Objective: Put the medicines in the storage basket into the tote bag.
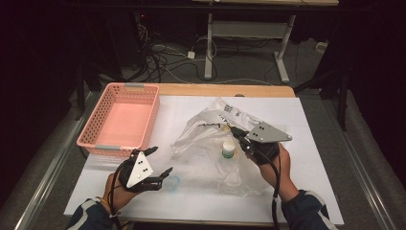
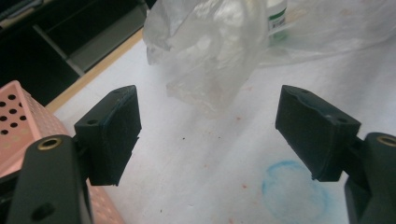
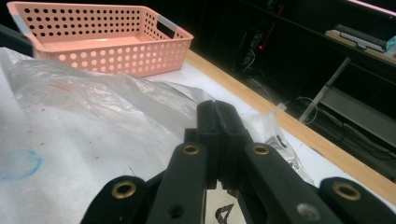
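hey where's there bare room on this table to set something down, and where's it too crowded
Free: the white sheet right of the plastic bag, and the front strip between the left gripper and the bag's lower edge, around the blue ring mark. The pink basket is empty inside. Crowded: the middle, where the bag with its small bottle and the right gripper sit.

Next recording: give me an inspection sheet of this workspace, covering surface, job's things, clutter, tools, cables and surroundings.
Surface: white sheet over wooden table, small red specks, faint blue ring mark.
Job's things: crumpled clear plastic bag; small white bottle with green label standing upright among its folds.
Clutter: empty pink perforated plastic basket at far left.
Tools: left tool open, nothing between its jaws, short of the bag; right tool shut, tips at the bag; whether it pinches the plastic is unclear.
Cables: one trails from each tool; loose tangle on the floor beyond.
Surroundings: dark room, white desk legs behind.
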`<state>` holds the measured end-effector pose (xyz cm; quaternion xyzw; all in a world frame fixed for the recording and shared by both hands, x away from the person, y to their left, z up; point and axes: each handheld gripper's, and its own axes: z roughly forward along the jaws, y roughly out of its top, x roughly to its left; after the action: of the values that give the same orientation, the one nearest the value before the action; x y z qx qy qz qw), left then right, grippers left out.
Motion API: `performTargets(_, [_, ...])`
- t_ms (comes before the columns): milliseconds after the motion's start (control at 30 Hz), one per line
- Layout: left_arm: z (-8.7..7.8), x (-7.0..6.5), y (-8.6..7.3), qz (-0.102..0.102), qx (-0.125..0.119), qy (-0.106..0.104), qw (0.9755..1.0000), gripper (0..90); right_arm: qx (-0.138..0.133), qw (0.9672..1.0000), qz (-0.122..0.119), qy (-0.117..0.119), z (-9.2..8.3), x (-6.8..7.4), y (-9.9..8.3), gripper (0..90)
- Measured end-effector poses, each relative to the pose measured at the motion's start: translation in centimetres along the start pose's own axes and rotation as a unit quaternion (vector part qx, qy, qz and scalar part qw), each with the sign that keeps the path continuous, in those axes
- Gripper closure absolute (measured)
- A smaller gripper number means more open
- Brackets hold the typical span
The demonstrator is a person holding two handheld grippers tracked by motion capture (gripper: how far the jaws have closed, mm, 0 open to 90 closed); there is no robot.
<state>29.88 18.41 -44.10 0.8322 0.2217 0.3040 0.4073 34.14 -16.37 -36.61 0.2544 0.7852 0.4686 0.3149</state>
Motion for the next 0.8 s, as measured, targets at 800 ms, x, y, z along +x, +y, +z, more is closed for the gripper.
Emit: performTargets(800, [9.1, 0.9, 2.4, 0.0, 0.044, -0.05, 0.9978, 53.6, 0.013, 0.9996, 0.009, 0.025, -2.8, -1.2, -1.9, 82.1])
